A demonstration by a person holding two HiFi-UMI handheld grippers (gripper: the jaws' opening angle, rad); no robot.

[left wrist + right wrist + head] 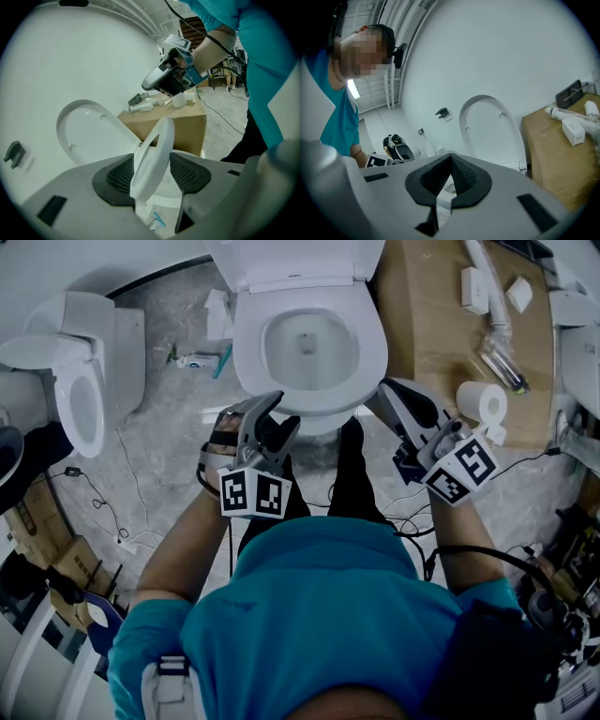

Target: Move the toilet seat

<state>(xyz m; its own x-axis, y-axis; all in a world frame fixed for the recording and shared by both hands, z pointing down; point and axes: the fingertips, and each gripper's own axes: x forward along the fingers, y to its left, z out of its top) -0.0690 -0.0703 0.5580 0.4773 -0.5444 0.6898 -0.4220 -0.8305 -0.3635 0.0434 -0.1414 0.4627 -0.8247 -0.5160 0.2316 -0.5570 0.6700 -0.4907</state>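
Observation:
The white toilet [323, 423] stands straight ahead with its lid [295, 261] up against the wall. Its seat ring [246, 343] lies over the bowl. In the left gripper view the seat ring [157, 150] runs edge-on between the two dark pads, and the lid [86, 133] stands behind it. My left gripper [274, 418] [151, 160] straddles the seat's front left rim, open, with a gap on the right pad's side. My right gripper [386, 395] [450, 158] hovers by the front right rim, shut with its pads meeting.
A second toilet [80, 381] stands at the left. A cardboard box [431, 334] at the right carries a toilet roll [480, 401], a tube [497, 329] and small boxes. Small items [199, 359] and cables [127, 521] lie on the floor.

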